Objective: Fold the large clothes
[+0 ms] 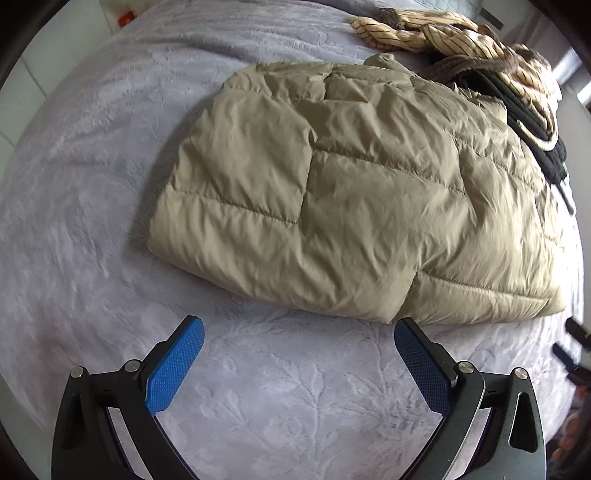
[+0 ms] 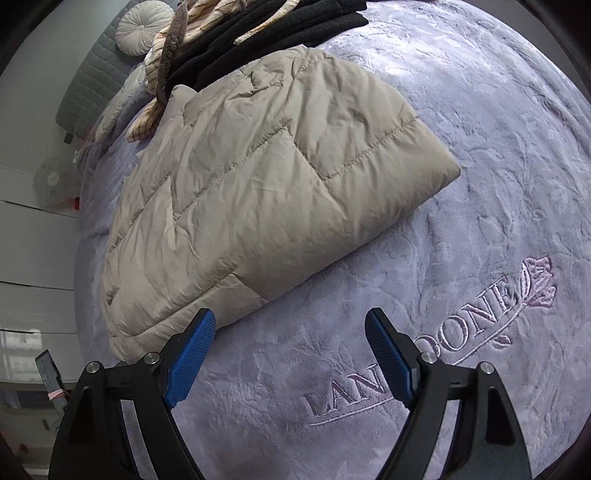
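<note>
A beige quilted puffer jacket (image 1: 351,192) lies folded into a thick rectangle on a lilac plush blanket (image 1: 92,166). It also shows in the right wrist view (image 2: 251,184). My left gripper (image 1: 299,332) is open and empty, just short of the jacket's near edge. My right gripper (image 2: 290,325) is open and empty, its left finger (image 2: 192,354) beside the jacket's near corner, over the blanket (image 2: 480,147).
A pile of striped cream and black clothes (image 1: 480,55) lies behind the jacket, also in the right wrist view (image 2: 258,29). A round cushion (image 2: 144,26) and grey headboard (image 2: 88,81) are at the bed's far left. The blanket carries embroidered lettering (image 2: 424,354).
</note>
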`<state>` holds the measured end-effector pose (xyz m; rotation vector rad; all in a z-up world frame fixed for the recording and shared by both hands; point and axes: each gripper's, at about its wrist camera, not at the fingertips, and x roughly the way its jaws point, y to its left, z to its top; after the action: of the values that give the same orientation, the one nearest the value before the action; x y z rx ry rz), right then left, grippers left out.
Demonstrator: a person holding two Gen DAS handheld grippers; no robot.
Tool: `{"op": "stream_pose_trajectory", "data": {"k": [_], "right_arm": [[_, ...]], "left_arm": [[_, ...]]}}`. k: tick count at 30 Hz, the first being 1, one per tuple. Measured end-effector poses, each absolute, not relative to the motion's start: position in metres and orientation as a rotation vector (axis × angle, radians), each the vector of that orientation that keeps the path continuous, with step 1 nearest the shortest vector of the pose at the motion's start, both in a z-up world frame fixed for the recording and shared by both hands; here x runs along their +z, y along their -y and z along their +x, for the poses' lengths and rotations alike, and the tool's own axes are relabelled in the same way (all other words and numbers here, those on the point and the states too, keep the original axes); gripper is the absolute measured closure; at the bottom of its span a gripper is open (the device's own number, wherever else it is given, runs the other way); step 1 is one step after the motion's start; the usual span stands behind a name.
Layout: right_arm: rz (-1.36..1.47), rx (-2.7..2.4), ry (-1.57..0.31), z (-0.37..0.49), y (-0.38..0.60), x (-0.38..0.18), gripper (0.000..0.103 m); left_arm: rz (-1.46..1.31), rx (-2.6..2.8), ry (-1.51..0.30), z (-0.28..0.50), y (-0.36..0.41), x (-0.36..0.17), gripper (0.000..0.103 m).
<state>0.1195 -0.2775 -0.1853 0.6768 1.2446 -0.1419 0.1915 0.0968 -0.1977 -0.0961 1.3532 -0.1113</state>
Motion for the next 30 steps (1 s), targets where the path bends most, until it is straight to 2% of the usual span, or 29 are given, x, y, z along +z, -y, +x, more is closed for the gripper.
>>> {"op": "stream_pose_trajectory", "data": {"k": [9,18,30], "right_arm": [[0.883,-0.072,-1.271,0.117,0.29,-0.212,0.018],[1.136,0.02,-1.162,0.131,0.303,-0.244,0.018],[1.332,0.133,-1.022,0.173,0.302,-0.29,0.017]], "left_arm": [[-0.412,-0.112,-1.372,0.197,-0.137,-0.219,0.0],[-0.694,-0.243,-1.323,0.213,-0.161,-0.252,0.0],[-0.875,-0.296,-1.23,0.241,-0.155,-0.286,0.0]]}}
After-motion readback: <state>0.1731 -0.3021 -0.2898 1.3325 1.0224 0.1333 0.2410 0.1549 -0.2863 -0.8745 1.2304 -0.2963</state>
